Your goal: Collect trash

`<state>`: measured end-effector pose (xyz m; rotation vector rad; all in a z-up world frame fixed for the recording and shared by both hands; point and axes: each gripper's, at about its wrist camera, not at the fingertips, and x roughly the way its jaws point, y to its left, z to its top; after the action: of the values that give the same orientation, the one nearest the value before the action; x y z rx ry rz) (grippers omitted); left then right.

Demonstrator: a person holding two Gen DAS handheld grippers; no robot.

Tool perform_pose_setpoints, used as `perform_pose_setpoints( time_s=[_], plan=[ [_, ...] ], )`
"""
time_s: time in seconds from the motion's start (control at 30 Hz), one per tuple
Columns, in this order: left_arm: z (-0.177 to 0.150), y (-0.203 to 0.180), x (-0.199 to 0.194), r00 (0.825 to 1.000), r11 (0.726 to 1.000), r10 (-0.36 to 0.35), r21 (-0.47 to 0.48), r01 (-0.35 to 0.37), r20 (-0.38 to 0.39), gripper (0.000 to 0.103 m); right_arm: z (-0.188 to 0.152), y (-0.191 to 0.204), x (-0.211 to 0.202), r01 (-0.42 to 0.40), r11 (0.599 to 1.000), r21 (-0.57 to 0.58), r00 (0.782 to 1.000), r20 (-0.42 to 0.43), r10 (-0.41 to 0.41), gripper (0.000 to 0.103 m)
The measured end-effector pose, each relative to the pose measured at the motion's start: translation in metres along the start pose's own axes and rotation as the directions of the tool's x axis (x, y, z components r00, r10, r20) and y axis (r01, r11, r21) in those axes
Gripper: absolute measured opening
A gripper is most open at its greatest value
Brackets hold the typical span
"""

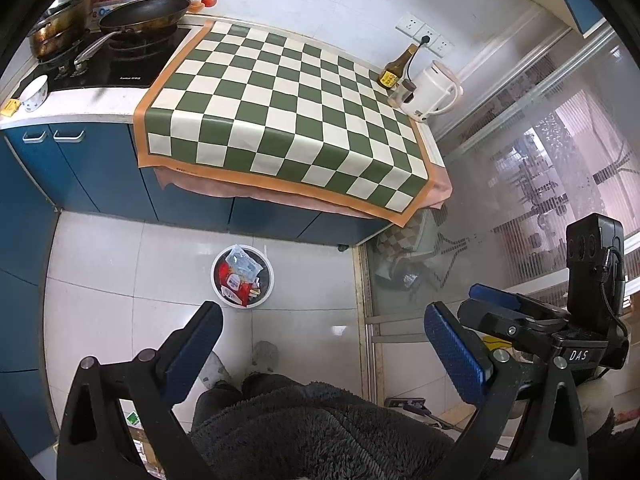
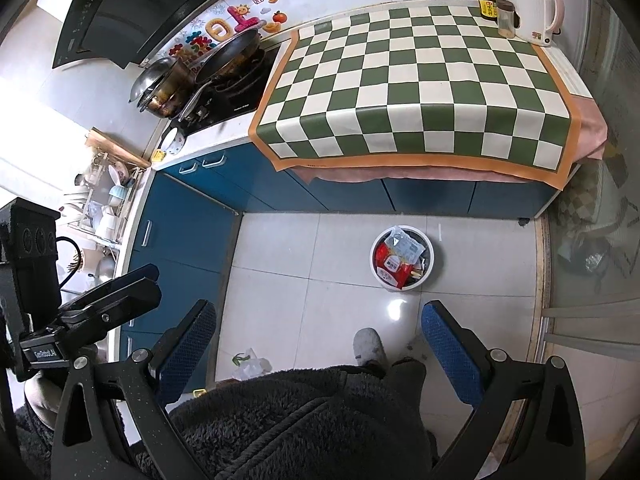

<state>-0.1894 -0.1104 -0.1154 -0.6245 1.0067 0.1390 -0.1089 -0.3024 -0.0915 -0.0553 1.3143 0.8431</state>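
Trash (image 1: 240, 278) is filling the white bin (image 1: 219, 258), which is sitting on the floor tiles (image 1: 120, 272) just in front of the blue cabinets (image 1: 100, 176); red and clear wrappers are showing in it, one clear packet poking above the rim. We are holding both grippers high, looking down past our dark fleece (image 1: 312, 424) and grey slippers (image 2: 370, 346). Our left gripper (image 1: 324, 354) is spread wide and gripping nothing. Our right gripper (image 2: 318, 354) is likewise gaping wide and empty. Beside our feet something crumpled and pale is lying (image 2: 252, 364), possibly a plastic bag. Above the bin, the checkered cloth (image 1: 280, 104) is covering the counter, bare except at its far corner, where a bottle (image 1: 396, 68), a small jar (image 1: 402, 94) and a kettle (image 1: 432, 92) are standing close together. Pans (image 1: 144, 12) are sitting on the stove.
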Motion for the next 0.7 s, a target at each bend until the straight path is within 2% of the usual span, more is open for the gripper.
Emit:
perform_pose_setpoints(
  time_s=[0.7],
  plan=[
    [0.0005,-0.0024,-0.0020,1.000,1.000,0.022,0.020,-0.022,-0.010,0.103,-0.0026,0.0018,0.0057,-0.017,1.000,0.005,1.000,-0.025,0.017,0.103]
  ],
)
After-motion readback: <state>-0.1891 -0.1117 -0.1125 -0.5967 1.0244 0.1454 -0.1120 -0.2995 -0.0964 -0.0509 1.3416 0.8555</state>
